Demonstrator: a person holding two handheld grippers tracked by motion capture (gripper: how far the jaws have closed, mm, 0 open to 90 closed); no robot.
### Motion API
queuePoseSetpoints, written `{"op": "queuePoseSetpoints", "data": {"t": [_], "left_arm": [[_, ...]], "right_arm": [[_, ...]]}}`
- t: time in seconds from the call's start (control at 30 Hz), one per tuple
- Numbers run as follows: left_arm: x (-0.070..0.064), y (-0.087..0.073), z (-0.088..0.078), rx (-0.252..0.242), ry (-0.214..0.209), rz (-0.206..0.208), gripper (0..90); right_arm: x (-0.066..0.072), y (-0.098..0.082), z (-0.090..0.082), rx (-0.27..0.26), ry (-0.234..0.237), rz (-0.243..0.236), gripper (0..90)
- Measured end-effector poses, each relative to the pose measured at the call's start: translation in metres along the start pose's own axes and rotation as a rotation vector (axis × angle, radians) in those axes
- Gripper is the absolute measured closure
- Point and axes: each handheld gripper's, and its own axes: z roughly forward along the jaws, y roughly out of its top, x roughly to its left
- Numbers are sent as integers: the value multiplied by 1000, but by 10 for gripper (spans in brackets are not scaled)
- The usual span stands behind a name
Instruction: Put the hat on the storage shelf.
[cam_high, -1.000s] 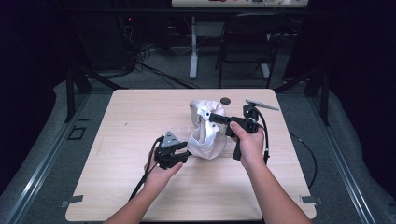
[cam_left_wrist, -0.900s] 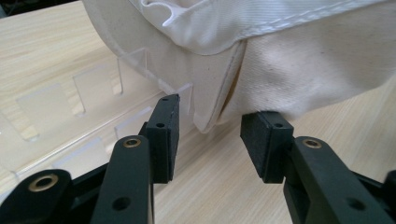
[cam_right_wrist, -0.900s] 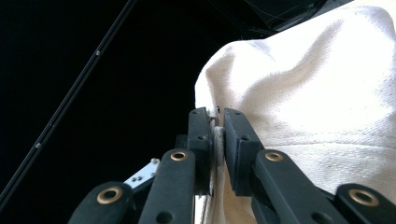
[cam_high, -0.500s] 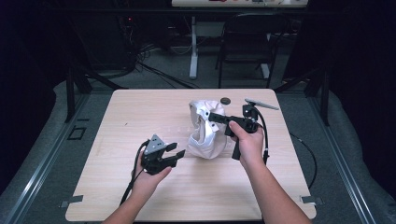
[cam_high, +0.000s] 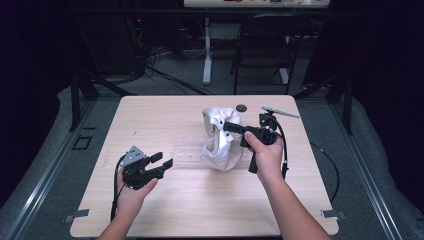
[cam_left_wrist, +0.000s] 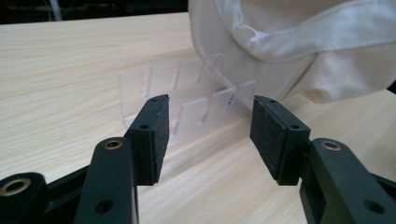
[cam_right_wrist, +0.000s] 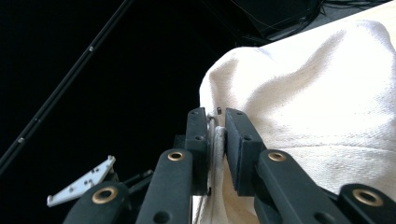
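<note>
Tongs in your right hand (cam_high: 229, 125) are pinching a folded edge of the white cloth cap (cam_high: 220, 142), their pads pressed on the fabric from both sides, as the right gripper view shows. The cap sits near the middle of the tabletop (cam_high: 165, 115), bunched and partly lifted at the pinched edge. Your left tongs (cam_high: 162, 161) are spread wide with nothing between them, held low over the tabletop, near your edge and left of the cap. A clear plastic strip with slots (cam_left_wrist: 187, 100) lies flat on the wood between the left tongs and the cap, its far end under the cap's edge. A small dark round object (cam_high: 241, 107) rests just beyond the cap.
</note>
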Motion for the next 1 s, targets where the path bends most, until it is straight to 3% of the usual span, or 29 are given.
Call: {"op": "queuePoseSetpoints", "data": {"t": [0.1, 0.23, 0.33, 0.4, 0.57, 0.8, 1.0], "left_arm": [[6, 2, -5, -13, 33, 17, 483], [9, 0, -3, -2, 17, -10, 492], [9, 0, -3, 6, 17, -6, 493], [8, -1, -2, 2, 17, -6, 482], [8, 0, -2, -2, 20, -7, 467], [9, 1, -4, -10, 25, -9, 466], [10, 1, -6, -8, 29, -17, 461]], "right_arm": [[3, -1, -3, -6, -3, -24, 768], [8, -2, -8, -16, -22, -61, 721], [10, -3, -10, -25, -25, -81, 691], [13, -4, -15, -27, -51, -122, 640], [12, -8, -19, -18, -75, -145, 572], [11, -13, -27, -30, -67, -167, 531], [7, -25, -40, -73, -70, -194, 464]]}}
